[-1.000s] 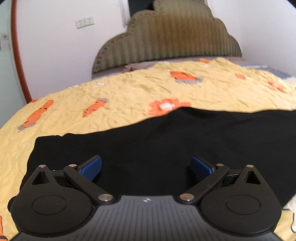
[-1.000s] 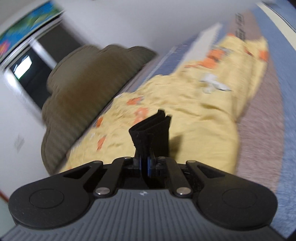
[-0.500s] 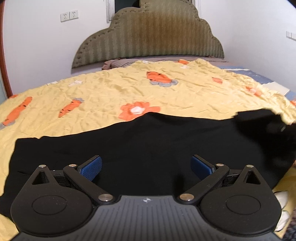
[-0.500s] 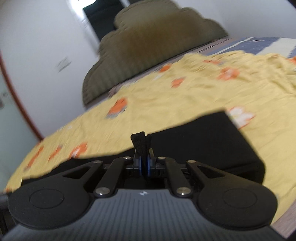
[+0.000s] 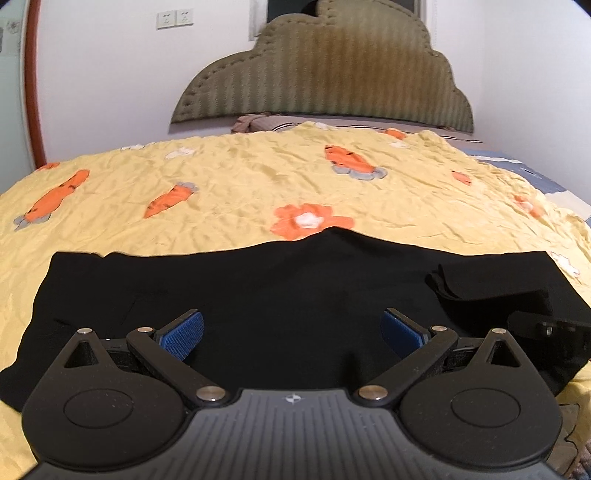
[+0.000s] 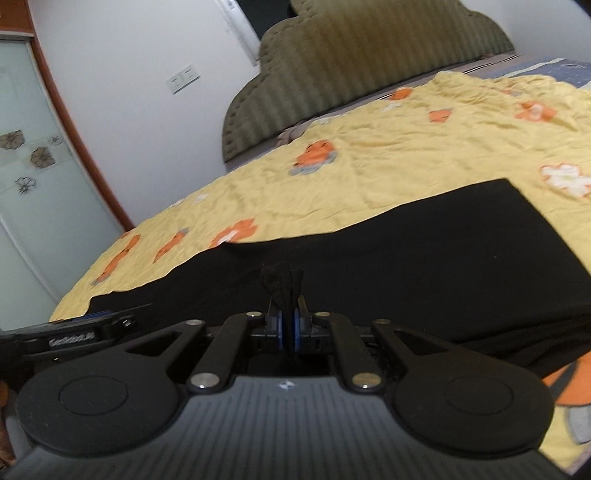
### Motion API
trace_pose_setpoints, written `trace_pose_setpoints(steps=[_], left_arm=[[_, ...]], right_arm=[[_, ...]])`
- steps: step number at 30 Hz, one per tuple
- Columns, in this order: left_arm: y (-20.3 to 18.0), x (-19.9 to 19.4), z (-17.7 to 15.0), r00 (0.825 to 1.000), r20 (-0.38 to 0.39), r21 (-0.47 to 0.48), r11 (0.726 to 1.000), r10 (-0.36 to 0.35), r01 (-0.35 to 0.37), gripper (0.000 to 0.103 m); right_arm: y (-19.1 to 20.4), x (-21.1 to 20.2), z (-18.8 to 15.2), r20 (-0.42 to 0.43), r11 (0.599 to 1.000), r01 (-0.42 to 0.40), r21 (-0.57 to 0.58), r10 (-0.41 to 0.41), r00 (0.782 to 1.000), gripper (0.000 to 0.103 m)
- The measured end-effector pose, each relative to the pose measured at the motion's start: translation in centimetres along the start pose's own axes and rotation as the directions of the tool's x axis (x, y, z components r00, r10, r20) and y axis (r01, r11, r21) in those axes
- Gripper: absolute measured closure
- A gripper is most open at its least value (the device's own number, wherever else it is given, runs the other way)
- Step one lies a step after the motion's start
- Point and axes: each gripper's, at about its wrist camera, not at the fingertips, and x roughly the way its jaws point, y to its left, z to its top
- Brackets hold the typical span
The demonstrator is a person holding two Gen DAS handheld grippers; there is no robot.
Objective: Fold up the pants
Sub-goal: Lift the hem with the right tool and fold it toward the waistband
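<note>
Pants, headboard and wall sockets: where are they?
black pants (image 5: 295, 295), left wrist view, middle of the spread cloth.
headboard (image 5: 332, 74), left wrist view, centre of its padding.
wall sockets (image 5: 174, 18), left wrist view, the plates' middle.

Blurred white lettering on the left tool body, not clearly legible

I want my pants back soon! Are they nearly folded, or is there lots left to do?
Partly done. The black pants already lie spread flat across the yellow blanket. The right gripper has its jaws shut on one end, folding it over. The left gripper hovers open over the middle. The smaller folds are probably left.
</note>
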Motion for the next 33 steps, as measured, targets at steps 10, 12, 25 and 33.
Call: trace_pose_setpoints(steps=[10,12,25,33], left_arm=[[0.9,0.3,-0.2,1.000,-0.029,-0.038,0.999,0.006,-0.007,0.000],[0.9,0.3,-0.2,0.999,-0.031,-0.030,0.999,0.011,-0.012,0.000],[-5.3,2.2,3.9,0.998,-0.032,0.034,0.998,-0.053,0.054,0.000],[-12.5,6.6,2.0,0.990,-0.047,0.378,0.919,0.137,-0.109,0.000]], right_arm=[[3.3,1.4,-1.5,-0.067,0.994,-0.030,-0.101,0.023,0.997,0.095],[4.0,1.7,-1.8,-0.094,0.988,-0.025,-0.152,0.011,0.996,0.091],[1.8,-1.5,-0.3,-0.086,0.994,-0.037,-0.107,0.027,0.996,0.065],[-0.8,-4.6,-0.4,0.011,0.995,0.070,-0.065,-0.070,0.998,0.050]])
